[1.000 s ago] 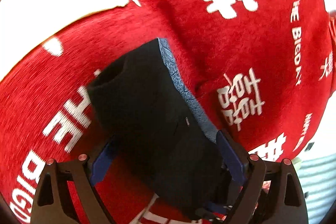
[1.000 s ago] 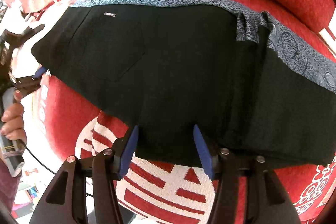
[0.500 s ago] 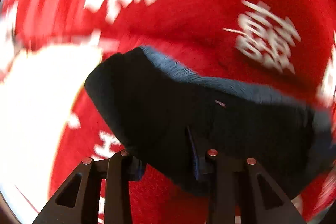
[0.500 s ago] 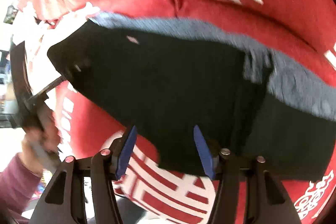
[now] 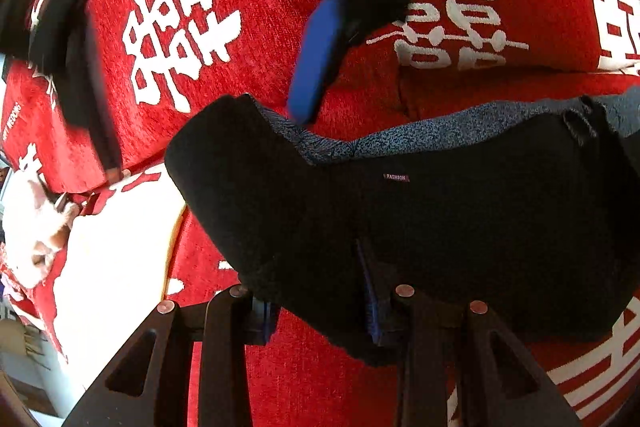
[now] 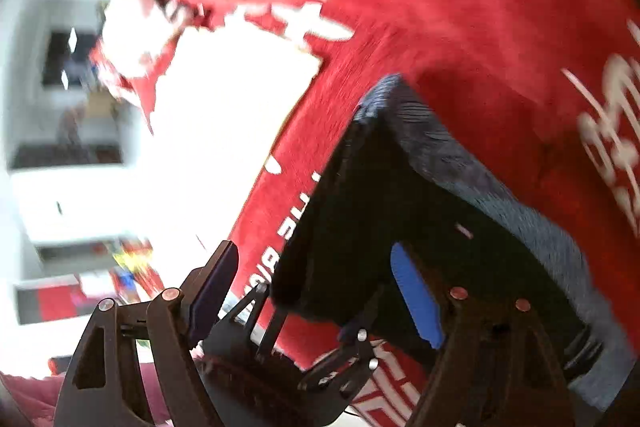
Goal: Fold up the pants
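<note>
The black pants (image 5: 460, 227) with a blue patterned waistband lining (image 5: 400, 137) lie on the red blanket (image 5: 260, 7). My left gripper (image 5: 316, 307) is shut on the near edge of the pants, with fabric bunched between its pads. My right gripper's blue pad (image 5: 316, 59) hovers blurred above the waistband corner. In the right wrist view, my right gripper (image 6: 316, 255) has its jaws opening. The pants corner (image 6: 360, 207) and my left gripper (image 6: 308, 311) sit between its fingers, and its pads press on nothing.
The red blanket carries large white characters (image 5: 180, 35). A bright white patch (image 5: 112, 267) lies to the left, with a white-and-tan object (image 5: 32, 235) beside it. Blurred shelves (image 6: 60, 107) stand past the blanket's edge. A maroon sleeve (image 6: 24, 399) shows at the bottom left.
My left gripper went from wide open to shut on the pants edge and rolled. My right gripper left the pants hem, swung over to the left gripper's corner, and its jaws widened.
</note>
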